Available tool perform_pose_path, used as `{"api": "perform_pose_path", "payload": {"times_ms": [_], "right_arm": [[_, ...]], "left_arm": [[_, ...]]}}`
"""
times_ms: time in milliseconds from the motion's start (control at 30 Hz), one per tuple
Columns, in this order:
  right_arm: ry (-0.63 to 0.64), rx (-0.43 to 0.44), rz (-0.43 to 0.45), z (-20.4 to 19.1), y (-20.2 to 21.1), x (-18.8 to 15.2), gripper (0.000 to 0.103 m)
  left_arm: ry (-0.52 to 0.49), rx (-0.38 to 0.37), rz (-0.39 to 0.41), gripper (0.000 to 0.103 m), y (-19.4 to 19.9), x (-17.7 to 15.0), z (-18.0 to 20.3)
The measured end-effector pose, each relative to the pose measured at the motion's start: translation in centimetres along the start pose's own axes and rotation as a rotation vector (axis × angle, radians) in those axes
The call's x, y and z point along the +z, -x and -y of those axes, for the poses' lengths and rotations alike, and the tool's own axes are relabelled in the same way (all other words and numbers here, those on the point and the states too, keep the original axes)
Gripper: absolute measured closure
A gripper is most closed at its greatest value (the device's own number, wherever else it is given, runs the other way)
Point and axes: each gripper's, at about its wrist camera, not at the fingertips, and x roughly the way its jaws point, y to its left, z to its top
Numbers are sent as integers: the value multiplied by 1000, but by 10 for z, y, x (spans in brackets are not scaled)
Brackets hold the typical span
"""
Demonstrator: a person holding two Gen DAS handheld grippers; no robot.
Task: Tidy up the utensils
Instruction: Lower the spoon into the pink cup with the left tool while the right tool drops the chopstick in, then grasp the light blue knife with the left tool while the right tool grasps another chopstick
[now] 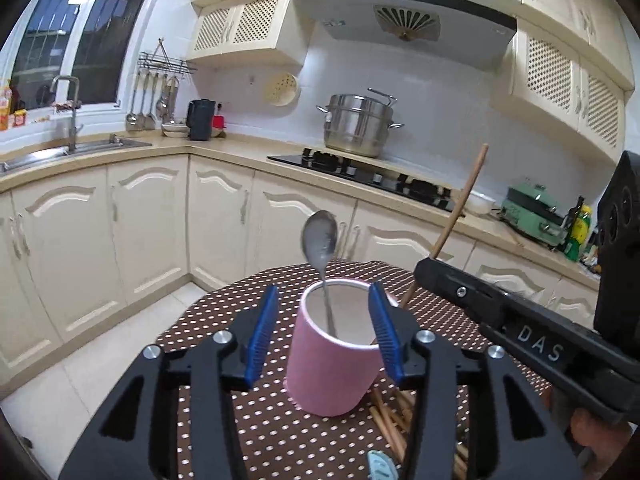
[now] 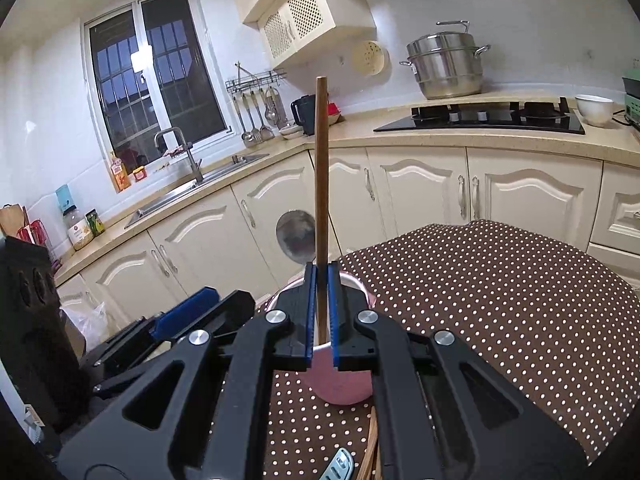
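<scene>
The pink cup (image 1: 332,356) stands on the dotted brown tablecloth (image 1: 224,308), near the tabletop's far rounded edge, beyond which the floor (image 1: 100,360) lies bare up to the cream cabinets (image 1: 148,224). The left gripper (image 1: 324,336) is spread wide, its blue pads (image 1: 262,334) flanking the cup on both sides; the right pad looks to touch the rim while a gap shows at the left one, so it grips nothing. A metal spoon (image 1: 320,240) stands in the cup, bowl up, leaning toward the far rim. The right gripper (image 2: 321,316) is clamped tight on a single wooden chopstick (image 2: 321,184), held near upright with its lower end over the cup's mouth; whether the tip touches the inside cannot be told. In the left wrist view that chopstick (image 1: 460,204) slants up to the right of the cup. More chopsticks (image 1: 390,420) lie on the cloth just behind the cup, toward the near edge, beside a pale blue-grey item (image 1: 382,466) only partly seen. To the right of the cup the tablecloth (image 2: 500,300) runs bare to its far corner.
</scene>
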Motion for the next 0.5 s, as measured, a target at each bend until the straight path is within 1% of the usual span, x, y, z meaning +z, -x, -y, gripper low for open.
{"api": "perform_pose_path", "payload": {"times_ms": [100, 133, 167, 200, 233, 267, 500], "right_arm": [[3, -4, -13, -2, 0, -3, 96], [3, -7, -17, -3, 0, -3, 94], [-1, -8, -22, -3, 1, -3, 90], [-6, -7, -23, -2, 2, -3, 77], [-11, -7, -18, -2, 3, -3, 57], [-11, -11, -8, -3, 7, -3, 52], [-7, -21, -10, -5, 23, 0, 52]], "left_arm": [[-4, 19, -15, 51, 6, 0, -3], [-1, 21, -28, 50, 7, 0, -4], [4, 21, -40, 50, 9, -1, -6], [11, 19, -48, 50, 11, -1, -8], [17, 17, -54, 50, 13, -1, -9], [21, 16, -60, 50, 14, 0, -10], [41, -3, -137, 50, 25, -4, -13]]}}
